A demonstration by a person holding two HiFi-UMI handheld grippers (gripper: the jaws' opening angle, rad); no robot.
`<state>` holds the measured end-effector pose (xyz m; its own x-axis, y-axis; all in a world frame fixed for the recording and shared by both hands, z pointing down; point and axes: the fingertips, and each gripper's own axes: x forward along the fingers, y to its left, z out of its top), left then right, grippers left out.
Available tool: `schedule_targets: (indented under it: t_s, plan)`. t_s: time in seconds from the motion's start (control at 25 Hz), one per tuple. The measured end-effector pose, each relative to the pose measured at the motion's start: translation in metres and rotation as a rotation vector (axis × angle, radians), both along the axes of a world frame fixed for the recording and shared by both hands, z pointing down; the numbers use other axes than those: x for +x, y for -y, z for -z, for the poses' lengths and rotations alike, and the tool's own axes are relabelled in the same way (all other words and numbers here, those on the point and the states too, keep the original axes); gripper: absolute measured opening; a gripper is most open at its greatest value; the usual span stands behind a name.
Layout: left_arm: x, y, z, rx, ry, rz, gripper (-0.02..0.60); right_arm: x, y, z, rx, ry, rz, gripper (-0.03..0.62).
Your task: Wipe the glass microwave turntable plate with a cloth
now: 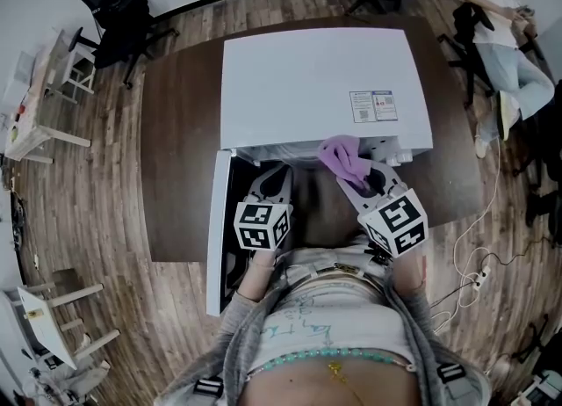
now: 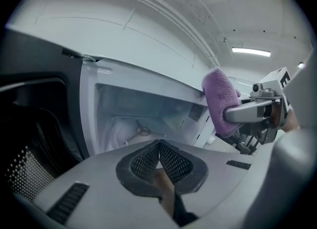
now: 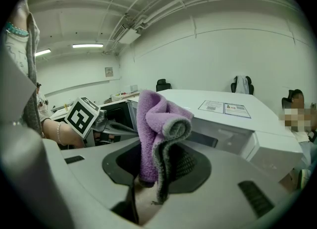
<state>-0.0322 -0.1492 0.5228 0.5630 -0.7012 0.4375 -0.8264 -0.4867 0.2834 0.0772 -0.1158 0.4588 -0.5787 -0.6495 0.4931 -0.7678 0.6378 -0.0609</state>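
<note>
A white microwave (image 1: 316,88) stands on the brown table (image 1: 176,149) with its door (image 1: 217,228) swung open to the left. In the left gripper view its cavity shows, and the glass turntable plate (image 2: 130,133) lies dimly on the cavity floor. My left gripper (image 1: 279,176) (image 2: 159,146) is shut and empty, pointing at the opening from just outside. My right gripper (image 1: 358,183) (image 3: 159,161) is shut on a folded purple cloth (image 1: 342,158) (image 3: 154,124) (image 2: 218,101), held beside the microwave's front right corner.
The open door stands along the left side of my left gripper. Black office chairs (image 1: 114,4) ring the table. A person (image 1: 500,39) sits at the far right. A power strip and cables (image 1: 474,279) lie on the wooden floor at the right.
</note>
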Motion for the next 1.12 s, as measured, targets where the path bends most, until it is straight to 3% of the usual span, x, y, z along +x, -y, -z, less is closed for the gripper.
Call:
schedule_targets:
  t_s: [0.64,1.12]
  plan:
    - [0.007,0.010,-0.045,-0.117,0.006,0.016,0.011,0.003,0.003,-0.007,-0.029,-0.027,0.017,0.126]
    - [0.002,0.013,-0.076,-0.260,-0.130,0.124,0.012,0.004,0.010,-0.015,-0.053,-0.039,0.046,0.126]
